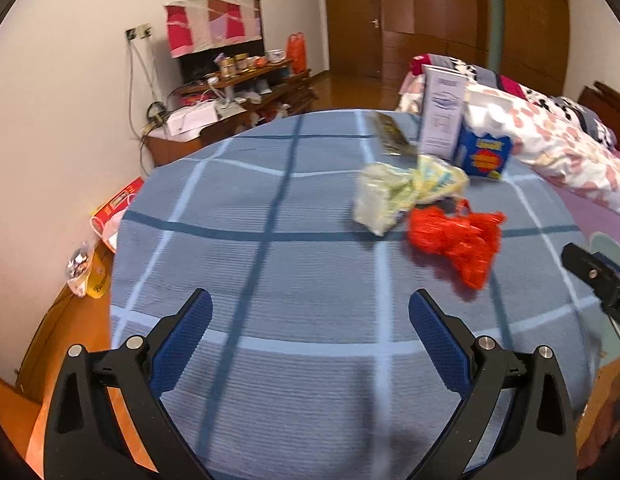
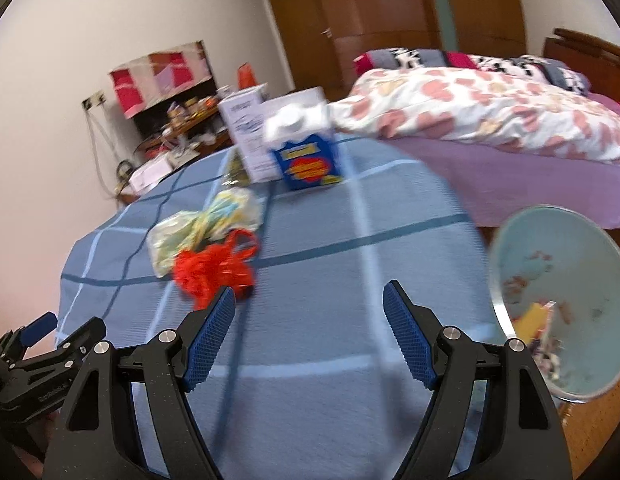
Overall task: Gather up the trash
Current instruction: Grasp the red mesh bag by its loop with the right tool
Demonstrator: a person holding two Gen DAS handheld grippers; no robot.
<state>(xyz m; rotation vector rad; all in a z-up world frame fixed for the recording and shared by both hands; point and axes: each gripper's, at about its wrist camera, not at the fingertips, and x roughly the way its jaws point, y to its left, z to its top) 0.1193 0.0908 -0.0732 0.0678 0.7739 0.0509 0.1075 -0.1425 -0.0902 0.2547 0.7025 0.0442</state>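
1. While both wrist views are smeared with motion blur, the left hand-held gripper (image 1: 310, 316) shows at the bottom of its frame with its blue-padded fingers spread wide and nothing between them, above the blue checked cloth of the tabletop (image 1: 269, 280).
2. The right hand-held gripper (image 2: 307, 314) is likewise spread and empty at the bottom of its frame; its left fingertip lies just below the crumpled red plastic bag (image 2: 213, 272), though blur hides whether they touch.
3. In the left view the red plastic bag (image 1: 458, 240) sits right of centre, with a pale yellow-green crumpled wrapper (image 1: 406, 192) just above it, the two apparently touching.
4. Behind them, in the upper right of the left view, stand a blue carton (image 1: 484, 152) and a tall white box (image 1: 444, 114), with a dark flat packet (image 1: 392, 136) lying to their left.
5. A round pale-blue bin (image 2: 558, 300) with scraps inside fills the right edge of the right view, beside the tabletop.
6. A bed (image 2: 510, 168) with a heart-patterned quilt lies in the upper right.
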